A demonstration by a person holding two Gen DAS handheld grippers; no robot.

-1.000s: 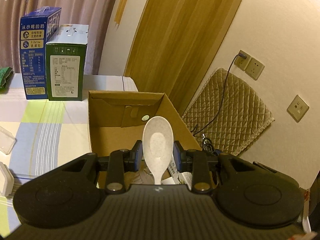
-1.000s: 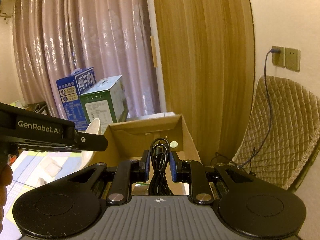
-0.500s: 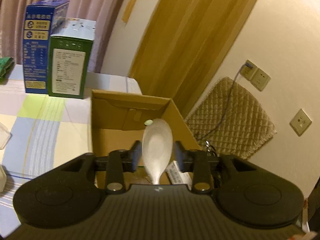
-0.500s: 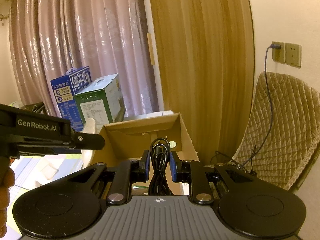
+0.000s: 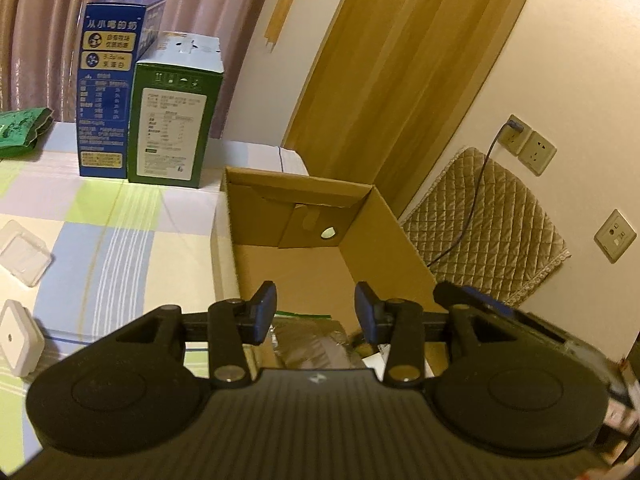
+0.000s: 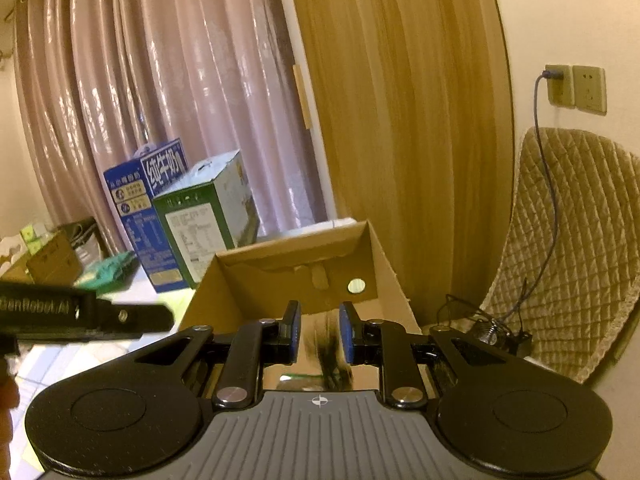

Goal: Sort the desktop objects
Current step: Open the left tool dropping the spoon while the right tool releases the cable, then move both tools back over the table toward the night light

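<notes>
Both grippers are letting go over the cardboard box [image 5: 372, 240]. The left gripper [image 5: 316, 314] has its fingers spread with nothing between them; its spoon is out of sight, presumably down in the box. The right gripper [image 6: 319, 334] has just been opening, and a black cable [image 6: 332, 354], blurred, is slipping clear of the pads toward the box floor. So this reads as the drop step. Next up, I'd say: pull back and reach for the small white pieces [image 5: 18, 340] on the checked cloth. Readable writing: "GenRobot.AI" on the left gripper's arm [image 6: 80, 314].
</notes>
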